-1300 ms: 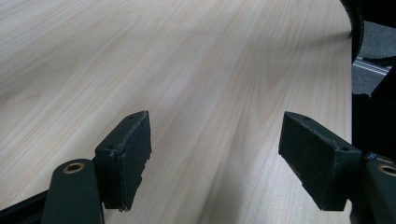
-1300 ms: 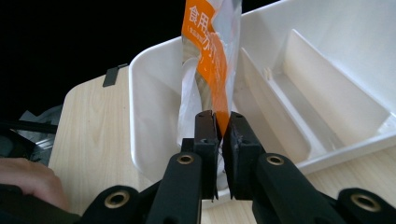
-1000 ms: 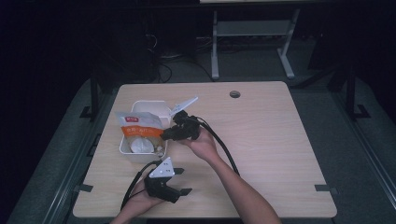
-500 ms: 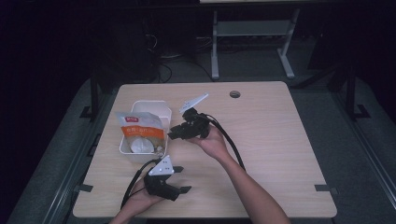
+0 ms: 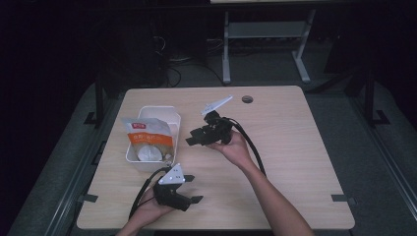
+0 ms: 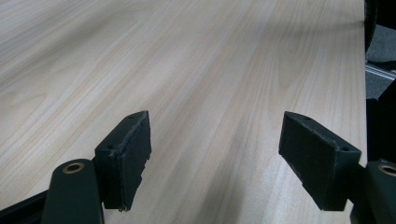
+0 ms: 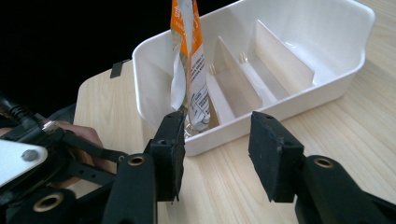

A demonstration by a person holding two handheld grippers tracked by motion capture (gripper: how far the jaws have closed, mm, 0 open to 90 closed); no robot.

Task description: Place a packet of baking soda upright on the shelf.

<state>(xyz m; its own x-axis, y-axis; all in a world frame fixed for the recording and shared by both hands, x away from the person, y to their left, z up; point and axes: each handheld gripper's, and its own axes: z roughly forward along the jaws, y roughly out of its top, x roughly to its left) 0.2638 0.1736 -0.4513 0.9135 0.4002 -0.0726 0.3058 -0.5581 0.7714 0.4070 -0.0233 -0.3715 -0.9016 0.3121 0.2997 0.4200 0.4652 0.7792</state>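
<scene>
The orange-and-white snack pouch [image 7: 189,60] stands upright in the end compartment of the white divided bin [image 7: 299,98] on the bench [image 5: 295,147], just ahead of the right gripper [image 7: 215,140], jaws apart and empty, while the left gripper [image 5: 189,189], jaws also apart, rests farther off.

Left gripper [image 5: 193,188] jaws apart, right gripper [image 5: 193,139] likewise
</scene>
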